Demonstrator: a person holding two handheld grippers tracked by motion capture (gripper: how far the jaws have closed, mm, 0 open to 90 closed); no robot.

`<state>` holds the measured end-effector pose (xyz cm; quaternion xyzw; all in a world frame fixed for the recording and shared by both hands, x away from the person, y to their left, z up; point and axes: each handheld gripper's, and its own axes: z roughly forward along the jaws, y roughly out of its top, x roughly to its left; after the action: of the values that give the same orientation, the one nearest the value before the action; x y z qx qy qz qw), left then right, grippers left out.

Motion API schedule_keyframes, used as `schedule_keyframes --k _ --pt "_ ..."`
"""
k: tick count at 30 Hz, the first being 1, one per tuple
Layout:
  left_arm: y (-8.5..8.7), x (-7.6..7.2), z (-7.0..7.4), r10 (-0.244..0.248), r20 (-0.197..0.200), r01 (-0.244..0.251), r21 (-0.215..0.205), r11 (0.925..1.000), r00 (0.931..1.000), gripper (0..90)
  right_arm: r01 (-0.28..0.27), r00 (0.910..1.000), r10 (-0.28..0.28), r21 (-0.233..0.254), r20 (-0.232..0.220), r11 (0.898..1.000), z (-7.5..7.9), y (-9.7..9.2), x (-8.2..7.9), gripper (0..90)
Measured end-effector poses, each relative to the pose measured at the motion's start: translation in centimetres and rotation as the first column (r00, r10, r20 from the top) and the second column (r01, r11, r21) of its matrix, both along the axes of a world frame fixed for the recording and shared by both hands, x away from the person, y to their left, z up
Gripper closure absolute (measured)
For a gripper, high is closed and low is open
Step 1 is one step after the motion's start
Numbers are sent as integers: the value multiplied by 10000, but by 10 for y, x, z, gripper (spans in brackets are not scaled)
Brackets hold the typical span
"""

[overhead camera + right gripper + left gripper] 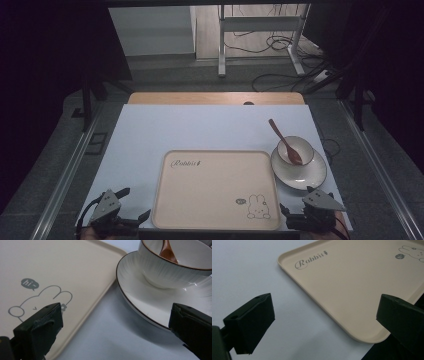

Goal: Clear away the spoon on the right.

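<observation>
From the high view, both tongs wait at the near edge of the table (150,130), the left gripper (131,205) off the near left corner of the beige tray (165,200), the right gripper (296,204) near the tray's near right corner. Both sets of jaws stand apart with nothing between them. The saucer (312,175) sits just beside the tray's right edge, toward the table's right edge, carrying the bowl (302,145) with the wooden spoon (280,132) leaning out over its far rim.

Over to the left gripper view: the left gripper (324,315) is wide open, looking across the tray (352,290) from its near corner. The rim is low and smooth, so a shallow bite here would likely slip off.

Now the right gripper view: the right gripper (116,325) is open too, one jaw over the tray (50,265) by the rabbit drawing, the other over the saucer (130,290). The bowl (170,272) rides loose on that saucer, and the spoon (167,250) rests loose inside. That is the danger, I'd say: pinch the thin saucer rim and lift unevenly, and the bowl could slide or tip, the spoon could swing out. A nudge forward could also shove the saucer toward the table's right edge.
</observation>
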<state>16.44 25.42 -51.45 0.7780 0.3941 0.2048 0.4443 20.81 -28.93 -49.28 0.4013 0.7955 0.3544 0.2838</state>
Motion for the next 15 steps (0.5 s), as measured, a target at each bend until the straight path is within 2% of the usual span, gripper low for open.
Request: schedule_keyframes --k 8,15 --pt "1 0 0 29 -26 -29 -43 10000 10000 13 -403 9985 416 367 -367 9985 -4 -2 5 0" --pt "0 0 0 29 -40 -29 -42 10000 10000 13 -437 9965 463 384 -700 9983 -5 -3 8 0"
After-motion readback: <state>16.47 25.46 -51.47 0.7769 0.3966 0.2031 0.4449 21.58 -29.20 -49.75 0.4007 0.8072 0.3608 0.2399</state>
